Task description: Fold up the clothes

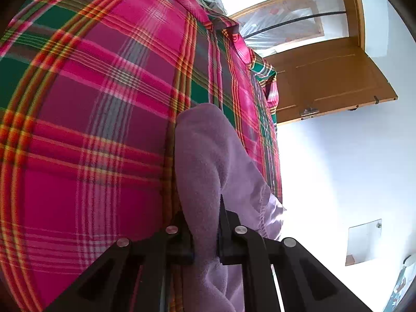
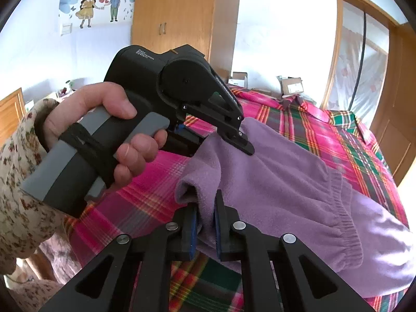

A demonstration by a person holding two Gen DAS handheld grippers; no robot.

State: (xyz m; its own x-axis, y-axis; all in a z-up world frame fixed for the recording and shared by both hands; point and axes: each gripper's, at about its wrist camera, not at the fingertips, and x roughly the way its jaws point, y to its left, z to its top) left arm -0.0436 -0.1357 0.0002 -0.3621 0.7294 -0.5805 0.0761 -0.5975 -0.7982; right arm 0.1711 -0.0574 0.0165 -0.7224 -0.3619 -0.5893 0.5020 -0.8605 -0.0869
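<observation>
Above the plaid bedspread [image 2: 325, 130], both tongs, left [image 1: 205, 234] and right [image 2: 205, 223], are pinching a soft lilac fleece garment [image 2: 286, 176] with a ribbed cuff.

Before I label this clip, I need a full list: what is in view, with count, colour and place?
Fleece garment: one, lilac, on the bed, pinched by both grippers.
Plaid bedspread: one, pink, green and orange, under the garment.
Door: one, wooden, open, beyond the bed.
Wardrobe: one, wooden, against the wall.
Cartoon couple sticker: one, on the wall.
Cardboard boxes: at least two, far bedside.
Left gripper: black, shut on garment.
Right gripper: black, shut on garment.
Hand: one, floral sleeve.
</observation>
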